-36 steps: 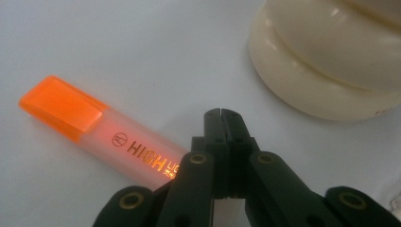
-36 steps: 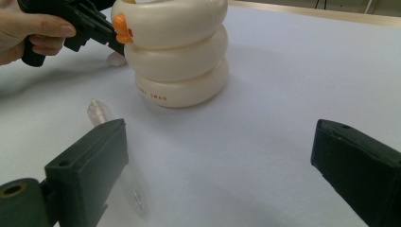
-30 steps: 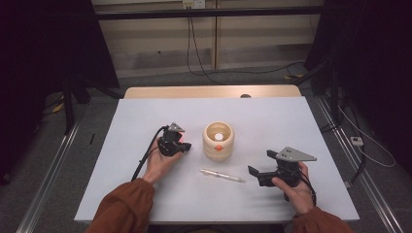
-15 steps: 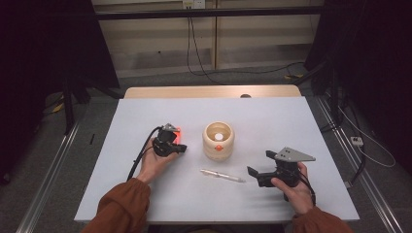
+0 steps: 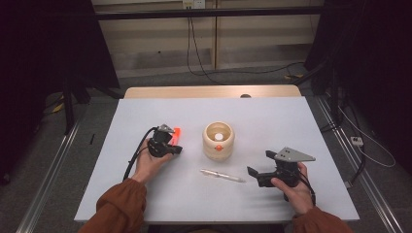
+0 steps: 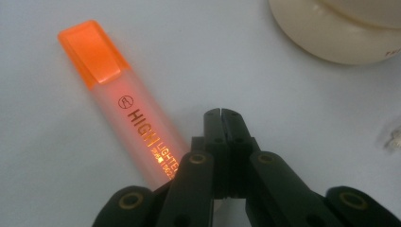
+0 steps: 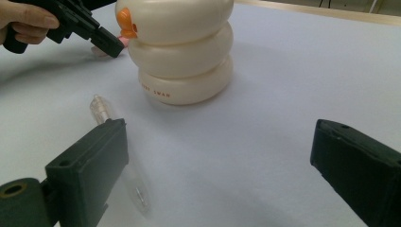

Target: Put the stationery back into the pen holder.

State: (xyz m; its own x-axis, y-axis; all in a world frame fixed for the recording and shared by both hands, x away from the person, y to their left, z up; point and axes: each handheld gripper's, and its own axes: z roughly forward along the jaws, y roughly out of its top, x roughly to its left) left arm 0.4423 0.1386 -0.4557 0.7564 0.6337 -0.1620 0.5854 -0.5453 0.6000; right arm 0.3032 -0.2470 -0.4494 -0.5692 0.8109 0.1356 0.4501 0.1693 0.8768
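A white-topped table (image 5: 214, 111) stands on a grey floor (image 5: 160, 77), with a strip of bare wood (image 5: 209, 91) along its far edge. Behind it runs a pale panelled wall (image 5: 160, 29) with black cables (image 5: 194, 53) hanging down. Metal rails (image 5: 48, 170) flank the table. Both sides lie in deep shadow, perhaps dark curtains.

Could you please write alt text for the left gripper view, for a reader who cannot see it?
The left gripper, jaws shut with nothing between them, points over a white table beside an orange highlighter lying flat with its cap at the far end. The highlighter's near end passes under the gripper's left linkage; whether they touch is unclear. A cream rounded holder sits at the upper right.
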